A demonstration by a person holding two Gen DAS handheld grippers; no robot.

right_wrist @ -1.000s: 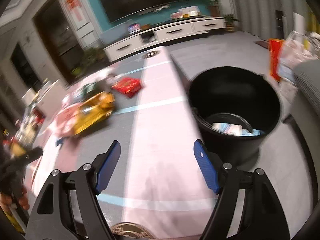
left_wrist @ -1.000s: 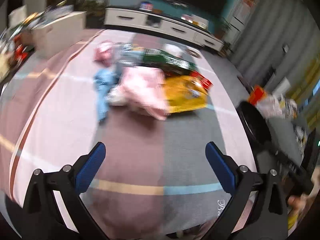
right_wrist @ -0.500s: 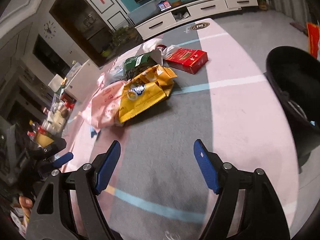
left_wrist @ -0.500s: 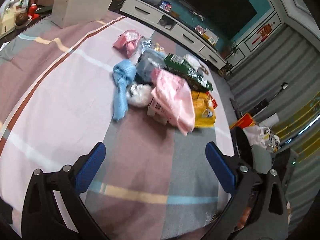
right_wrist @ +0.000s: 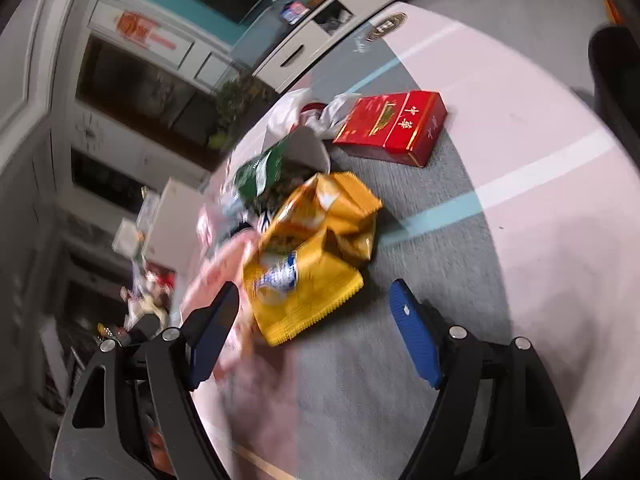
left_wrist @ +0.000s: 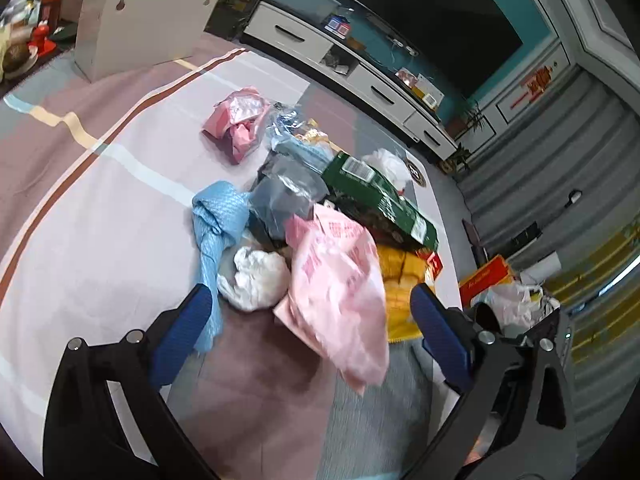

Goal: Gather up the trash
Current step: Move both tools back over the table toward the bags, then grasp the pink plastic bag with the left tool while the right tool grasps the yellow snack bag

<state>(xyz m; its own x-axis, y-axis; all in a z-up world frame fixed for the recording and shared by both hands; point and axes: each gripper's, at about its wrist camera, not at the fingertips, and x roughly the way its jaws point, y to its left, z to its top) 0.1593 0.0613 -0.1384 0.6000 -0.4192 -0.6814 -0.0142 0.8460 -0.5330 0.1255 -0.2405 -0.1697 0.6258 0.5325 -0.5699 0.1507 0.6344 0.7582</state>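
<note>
A heap of trash lies on a striped carpet. In the left wrist view I see a pink plastic bag (left_wrist: 340, 292), a white crumpled bag (left_wrist: 256, 276), a blue cloth (left_wrist: 216, 224), a grey bag (left_wrist: 284, 196), a green box (left_wrist: 380, 204) and a pink packet (left_wrist: 240, 124). My left gripper (left_wrist: 308, 336) is open, its fingers either side of the pink bag. In the right wrist view a yellow snack bag (right_wrist: 312, 256) lies between the open fingers of my right gripper (right_wrist: 316, 336). A red box (right_wrist: 396, 128) lies beyond it.
The black bin (right_wrist: 612, 80) stands at the right edge of the right wrist view. A white cabinet (left_wrist: 132, 28) stands at the carpet's far left. A low TV unit (left_wrist: 348, 64) runs along the back wall. Bags and a red box (left_wrist: 492, 280) lie beside the carpet.
Both grippers have moved closer to the heap. The left now straddles the pink bag; the right has swung away from the bin onto the yellow snack bag. Both stay open.
</note>
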